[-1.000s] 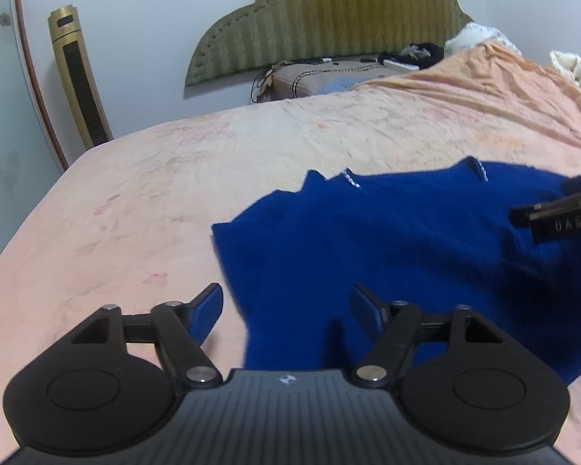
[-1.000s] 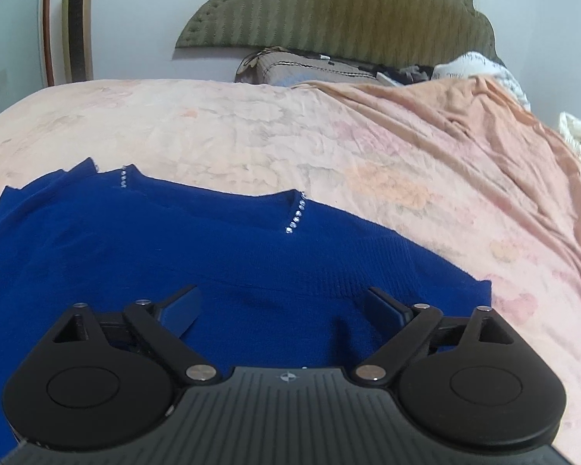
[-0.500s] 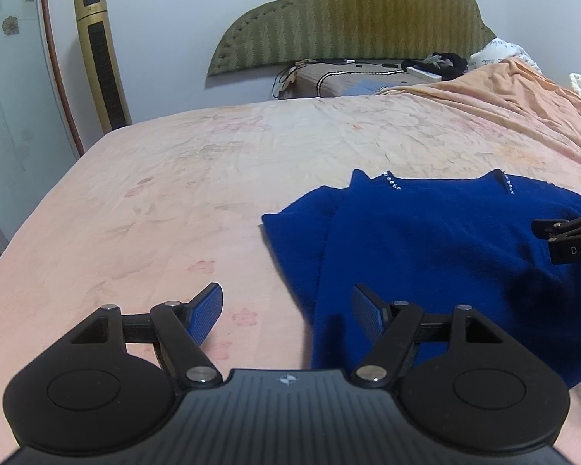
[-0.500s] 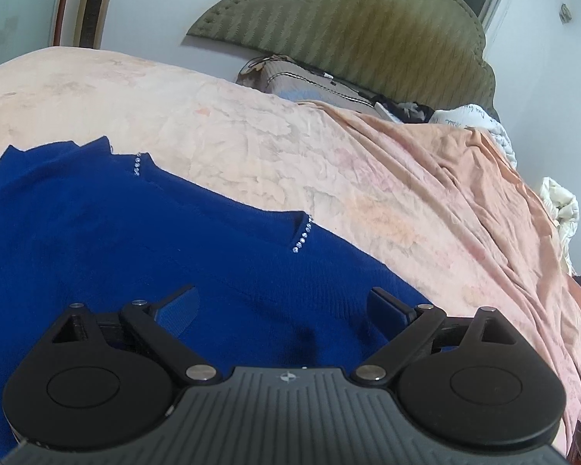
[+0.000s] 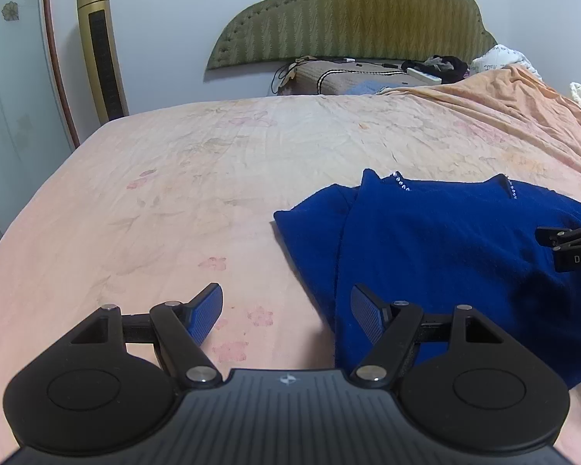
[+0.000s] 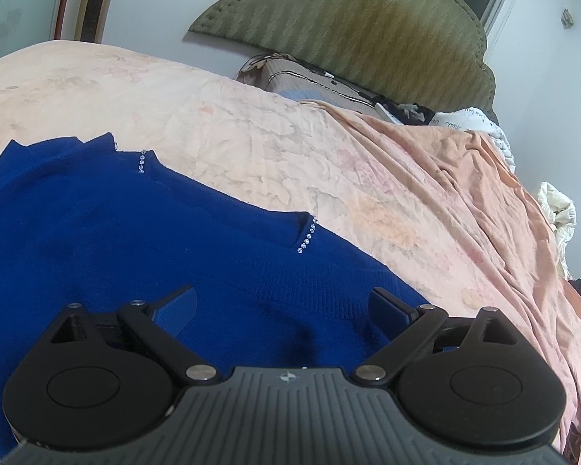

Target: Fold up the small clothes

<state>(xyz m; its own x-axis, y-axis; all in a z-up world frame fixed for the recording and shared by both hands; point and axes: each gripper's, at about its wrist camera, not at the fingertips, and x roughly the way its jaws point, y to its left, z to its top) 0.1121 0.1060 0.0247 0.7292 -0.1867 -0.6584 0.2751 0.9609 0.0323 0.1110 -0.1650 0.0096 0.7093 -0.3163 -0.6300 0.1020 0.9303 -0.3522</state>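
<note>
Ahead of the left hand-held gripper [image 5: 286, 316], spread wide with nothing between the blue pads [image 5: 207, 312]: pink floral bed sheet [image 5: 197, 178], and off to the right the blue knit top [image 5: 457, 255], lying flat on the bed. Right pad just over the garment's left folded edge, left pad over bare sheet. A second ago sat squarely over the blue cloth, with the garment filling the gap between the pads; now shifted leftward, so that only the edge remains under the right pad and much more sheet shows. Neckline with two short rows of rhinestones [image 5: 402, 184] now farther right and smaller in view.

At the far right edge of the left wrist view, the right hand-held gripper [image 5: 573, 246], partly cut off. From its own camera, right hand-held gripper [image 6: 282, 308] spread wide and empty, hovering over the blue knit top [image 6: 135, 240], cloth below both pads. Compared with a second ago, view rolled, headboard [image 6: 352, 35] now tilted; orange blanket [image 6: 464, 201] slopes down to the right. Garment itself unchanged in shape and place on the bed.
</note>
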